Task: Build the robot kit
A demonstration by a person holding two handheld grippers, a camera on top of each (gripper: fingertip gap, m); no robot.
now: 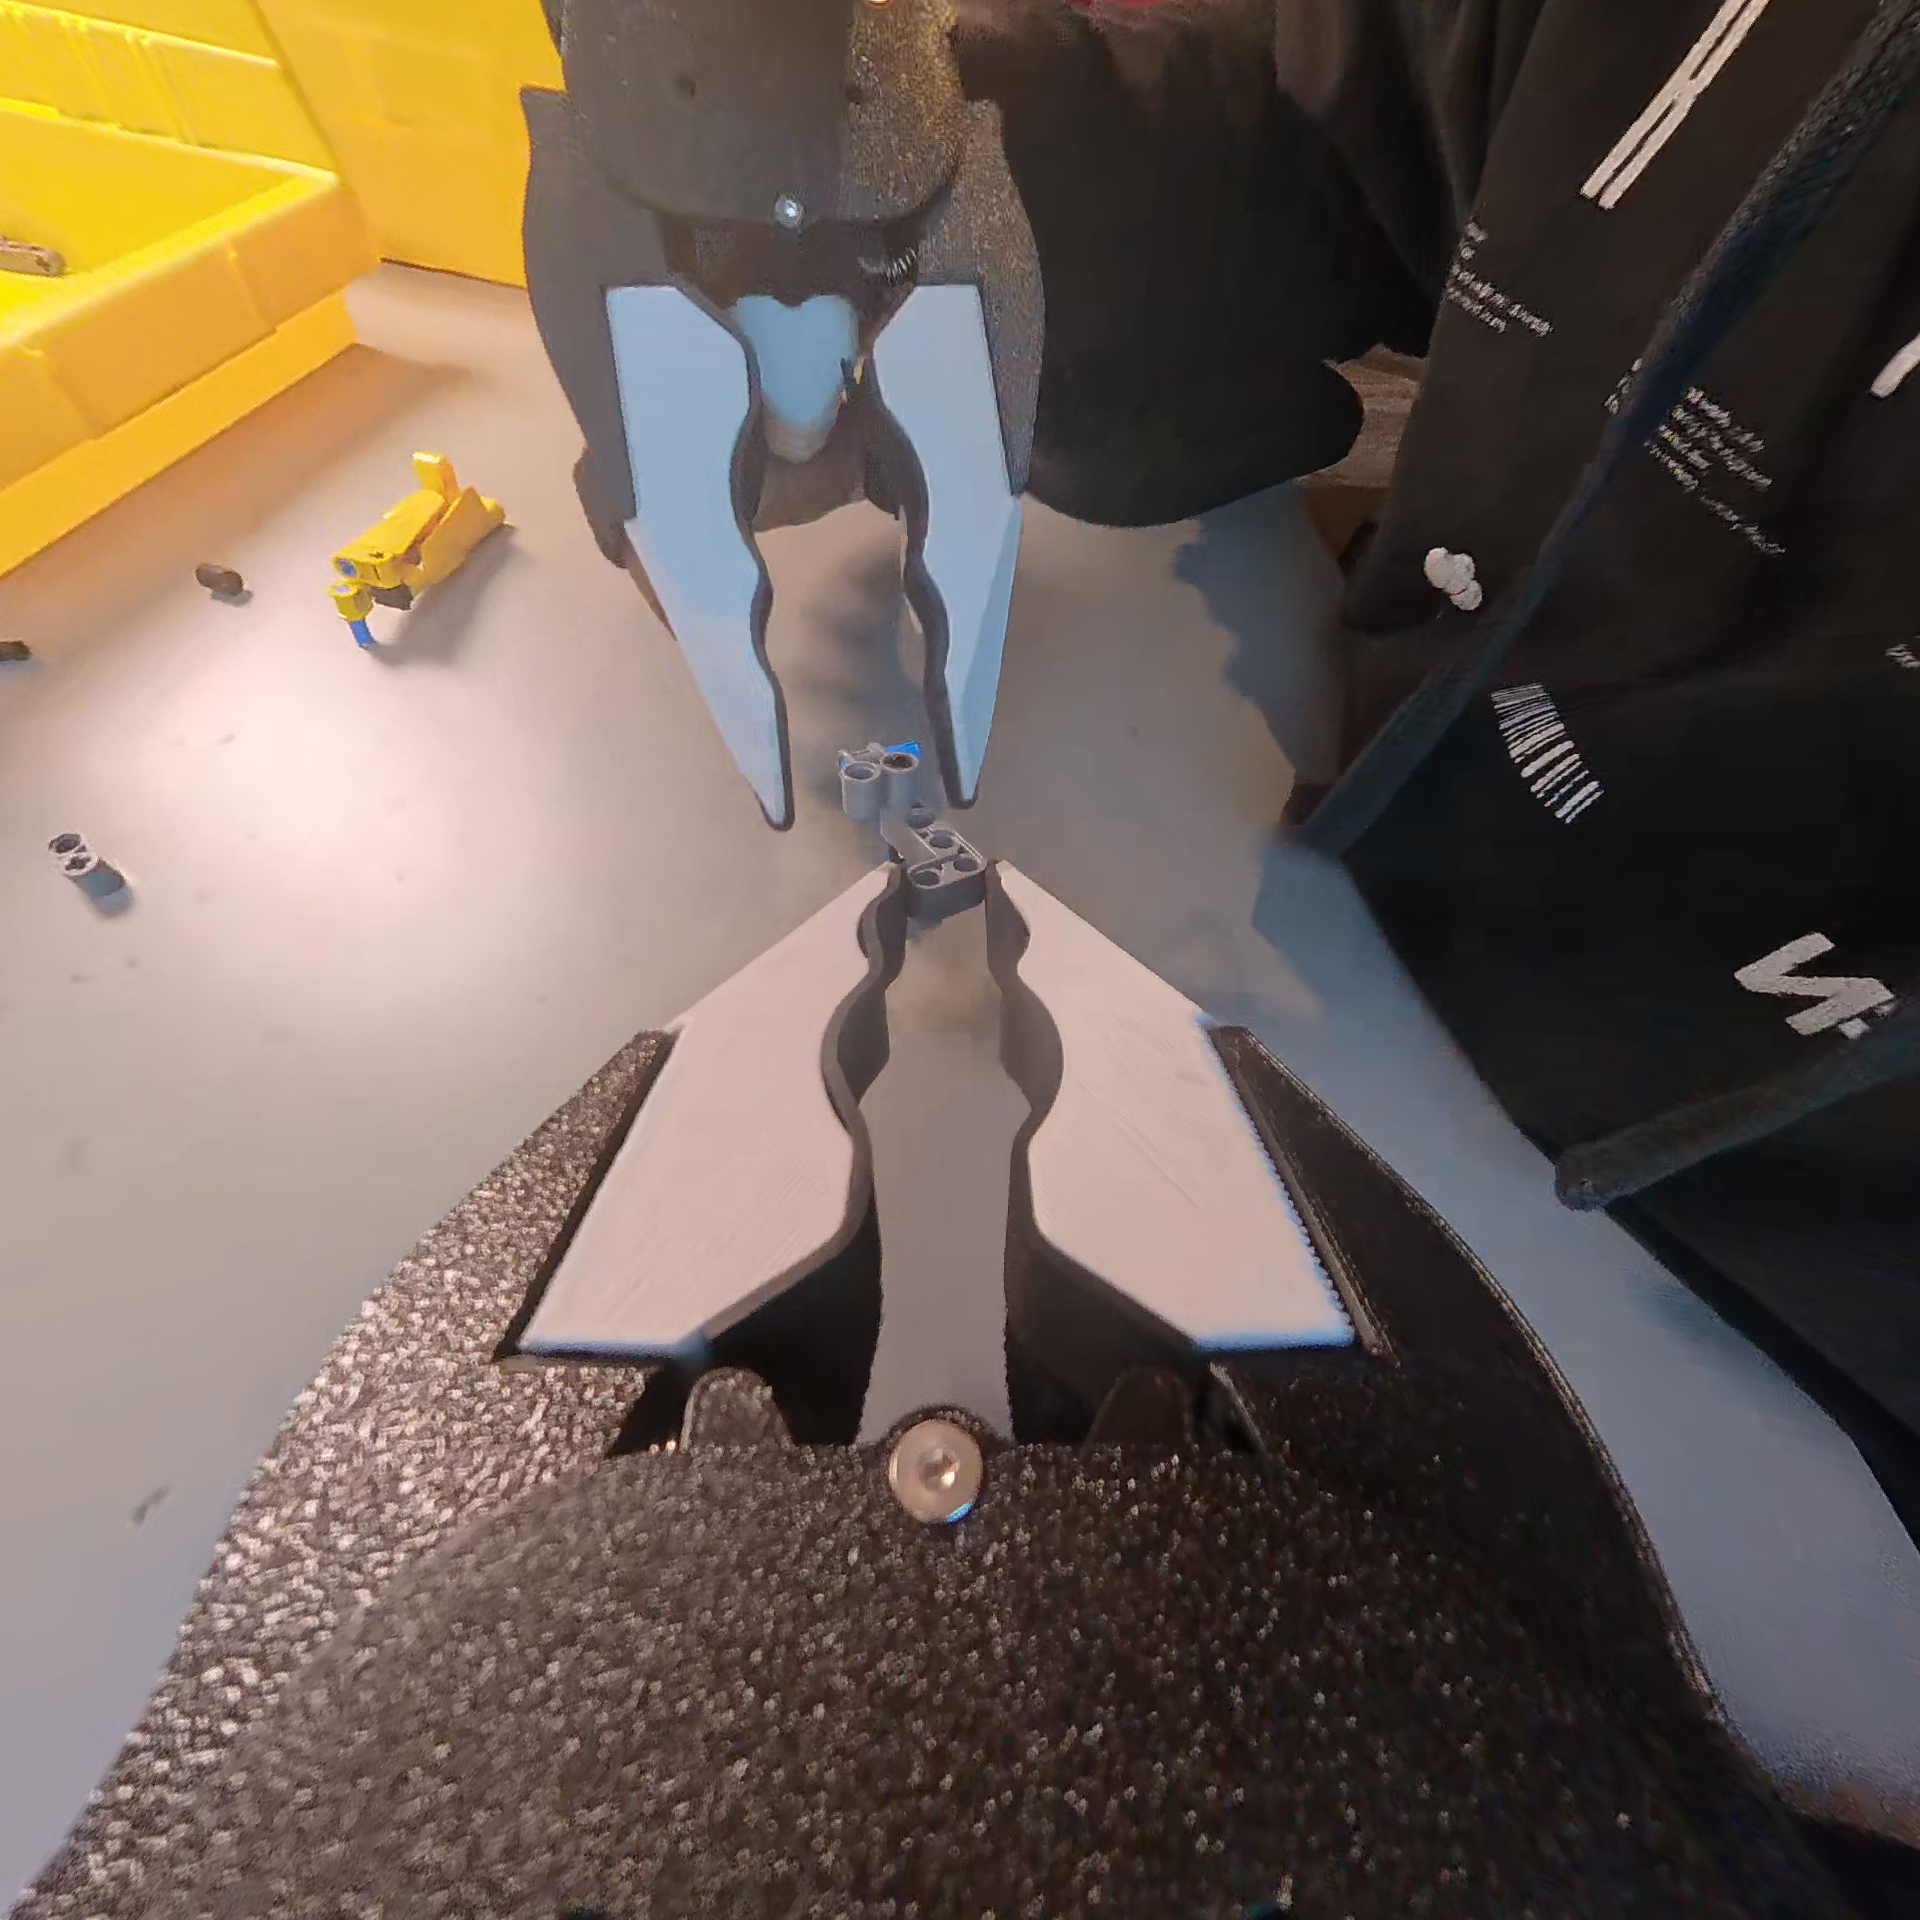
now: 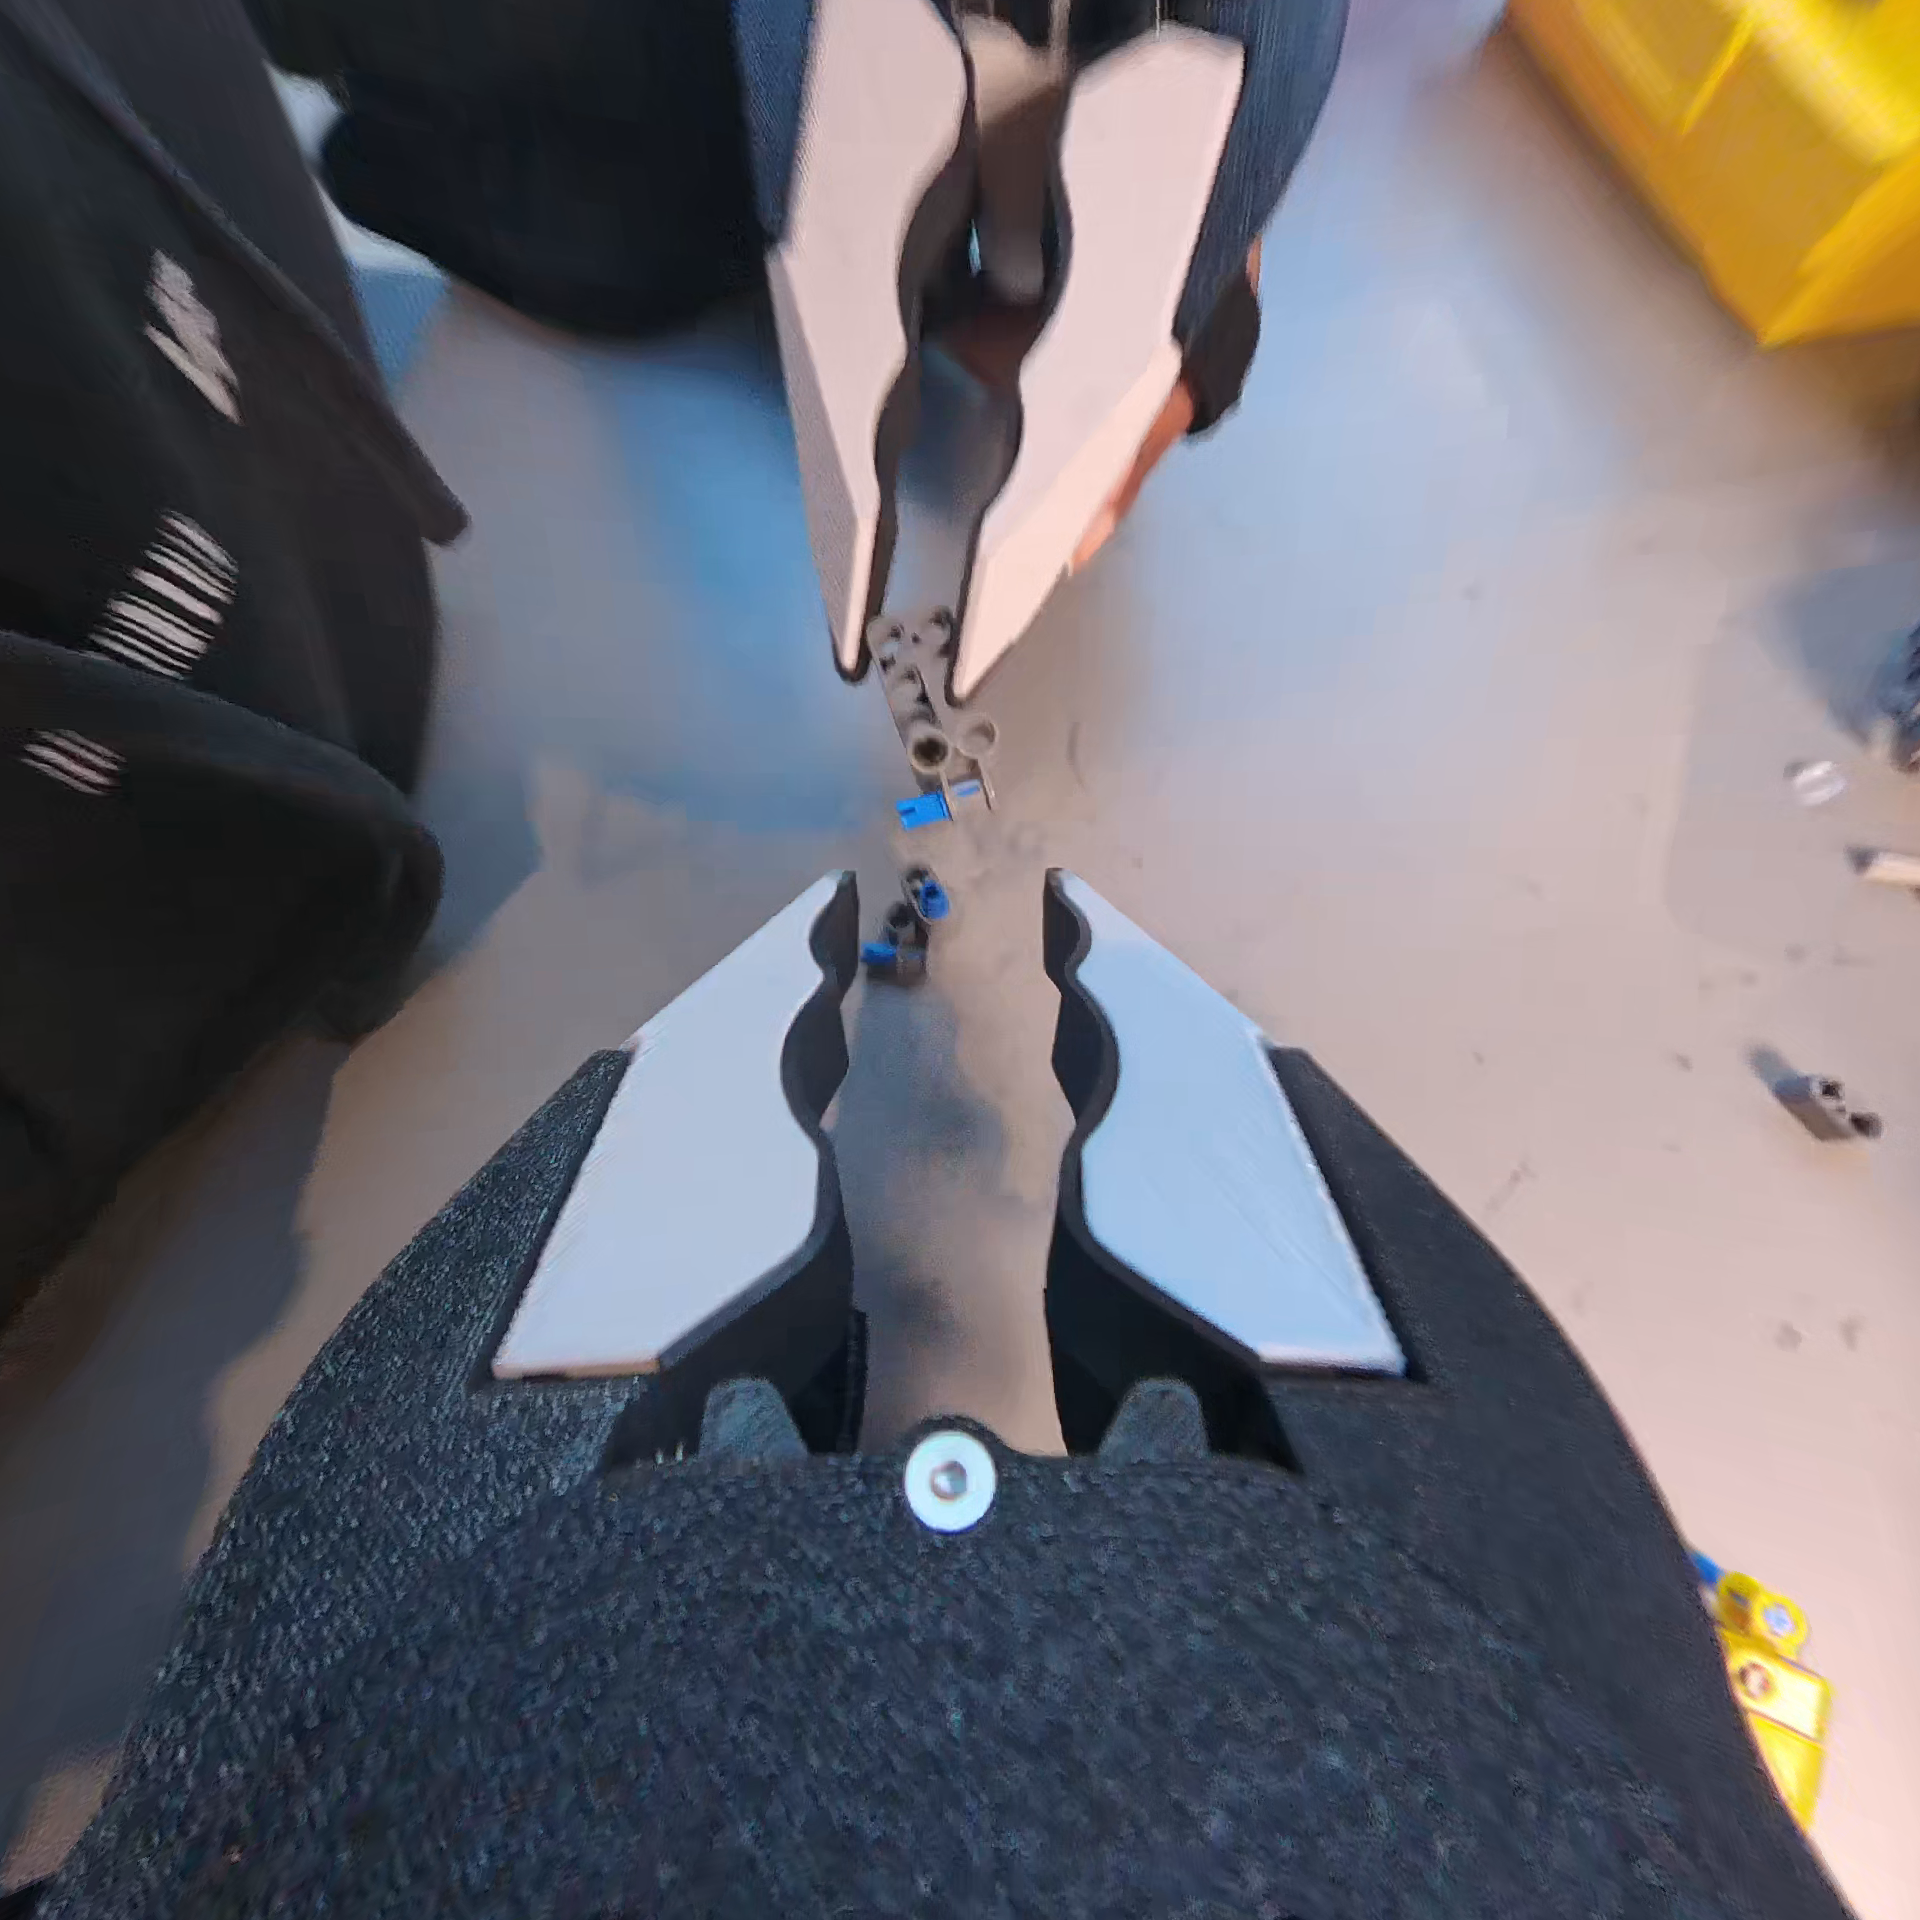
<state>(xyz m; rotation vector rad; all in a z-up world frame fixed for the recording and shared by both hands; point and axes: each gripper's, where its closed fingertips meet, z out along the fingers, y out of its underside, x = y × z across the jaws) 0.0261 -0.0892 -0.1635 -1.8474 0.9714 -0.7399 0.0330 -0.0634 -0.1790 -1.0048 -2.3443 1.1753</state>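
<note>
My left gripper (image 1: 943,873) is shut on a small grey beam-and-connector assembly (image 1: 935,857) and holds it by one end just above the grey table (image 1: 364,1039). The assembly's far end (image 1: 878,774) carries a blue pin and lies between the open fingers of my right gripper (image 1: 868,805), which faces it from the far side. In the right wrist view my right gripper (image 2: 951,881) is open and empty. The left gripper (image 2: 909,675) is opposite, pinching the grey assembly (image 2: 930,717), whose blue pin (image 2: 925,808) points toward me. A small dark piece with blue pins (image 2: 904,935) lies by my right gripper's left fingertip.
A yellow bin (image 1: 156,312) stands at the far left, with a yellow brick assembly (image 1: 416,551) and loose dark connectors (image 1: 88,862) on the table near it. A person's black garment (image 1: 1610,623) fills the right side. The bin (image 2: 1745,156) and a grey piece (image 2: 1829,1107) show in the right wrist view.
</note>
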